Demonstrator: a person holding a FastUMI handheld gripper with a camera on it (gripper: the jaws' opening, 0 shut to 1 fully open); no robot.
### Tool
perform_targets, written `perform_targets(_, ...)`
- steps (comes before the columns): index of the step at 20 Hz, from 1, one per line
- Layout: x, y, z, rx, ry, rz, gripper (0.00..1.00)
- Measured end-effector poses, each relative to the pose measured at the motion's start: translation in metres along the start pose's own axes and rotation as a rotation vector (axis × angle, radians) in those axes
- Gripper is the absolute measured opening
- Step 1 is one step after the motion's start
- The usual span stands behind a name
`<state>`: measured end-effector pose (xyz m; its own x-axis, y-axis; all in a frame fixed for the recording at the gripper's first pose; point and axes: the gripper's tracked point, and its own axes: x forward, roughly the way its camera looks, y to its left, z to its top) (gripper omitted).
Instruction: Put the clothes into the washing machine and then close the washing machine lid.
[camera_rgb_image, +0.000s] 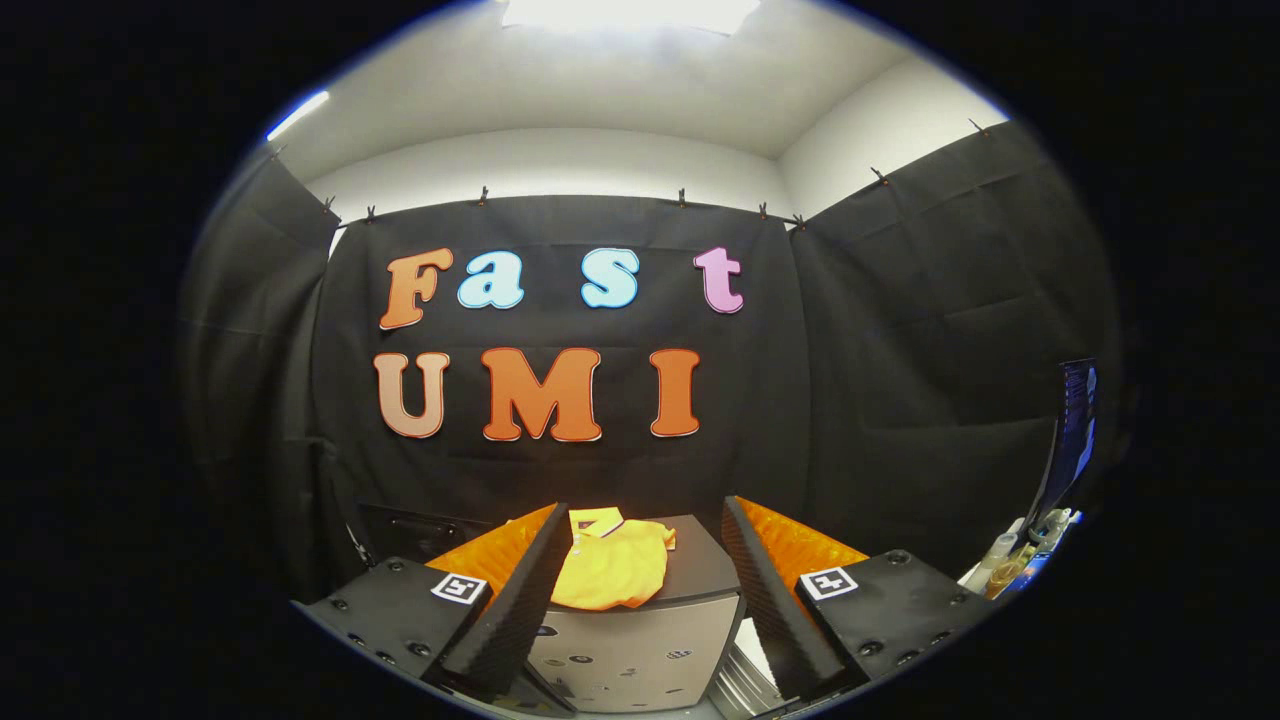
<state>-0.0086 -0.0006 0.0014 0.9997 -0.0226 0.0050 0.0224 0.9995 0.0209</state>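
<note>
A yellow polo shirt (610, 567) lies crumpled on top of a small grey washing machine (640, 640), whose dark lid (700, 565) looks shut under the shirt. My gripper (645, 585) is open, its two fingers (520, 600) spread wide on either side of the machine. The shirt sits just ahead of the fingers, closer to the left one, and nothing is held between them.
Black cloth walls close the booth behind and to both sides of the machine. At the far right a monitor edge (1075, 430) stands above a few small bottles (1010, 560). A dark box (420, 530) sits low behind the left finger.
</note>
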Motion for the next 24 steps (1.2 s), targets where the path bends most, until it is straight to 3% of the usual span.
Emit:
perform_targets(9, 0.005, 0.023, -0.002, 0.017, 0.017, 0.01, 0.98)
perform_targets(13, 0.018, 0.025, 0.013, 0.075, -0.009, -0.059, 0.98)
perform_targets(17, 0.043, 0.057, 0.026, 0.176, -0.014, 0.048, 0.98)
perform_targets(21, 0.101, 0.067, 0.01, 0.116, 0.036, 0.069, 0.98)
perform_targets(24, 0.147, 0.098, -0.008, 0.098, 0.131, 0.144, 0.98)
